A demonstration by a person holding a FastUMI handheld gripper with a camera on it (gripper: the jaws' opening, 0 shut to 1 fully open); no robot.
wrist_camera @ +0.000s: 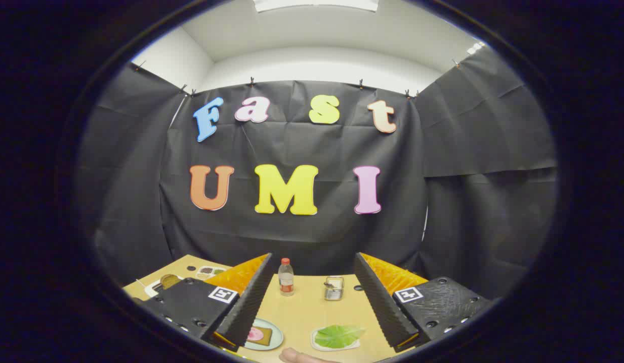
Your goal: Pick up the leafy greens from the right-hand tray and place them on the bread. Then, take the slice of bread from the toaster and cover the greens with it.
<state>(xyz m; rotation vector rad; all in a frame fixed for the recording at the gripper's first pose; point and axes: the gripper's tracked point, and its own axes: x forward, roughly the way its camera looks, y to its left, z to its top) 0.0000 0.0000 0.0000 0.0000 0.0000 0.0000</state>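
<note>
Gripper: held above the table, looking forward along its two fingers; the jaws stand wide apart with nothing between the pads, touching no object.
Fingers: one on each side of the view, with the table's things showing in the gap between them.
Table: light wooden top, running back to the black cloth wall of the booth.
Leafy greens: a flat green leaf lying on a small white tray, low between the fingers and nearer the right finger; untouched by the gripper.
Bread: a toasted slice lying flat on a round pale plate, just beside the left finger, which hides part of the plate; something pink sits on top of the slice, too small to name.
Plate and tray: side by side, near each other but apart, the plate to the left of the greens.
Bottle: small clear bottle with a red cap, standing upright farther back on the table, beyond the plate.
Toaster: small shiny metal thing standing right of the bottle, beyond the greens; whether a slice sits in it I cannot tell.
Far left of the table: more small dishes with food beyond the left finger, too small to make out.
Hand: a fingertip of a person shows at the nearest part of the table, just in front of the plate and the tray.
</note>
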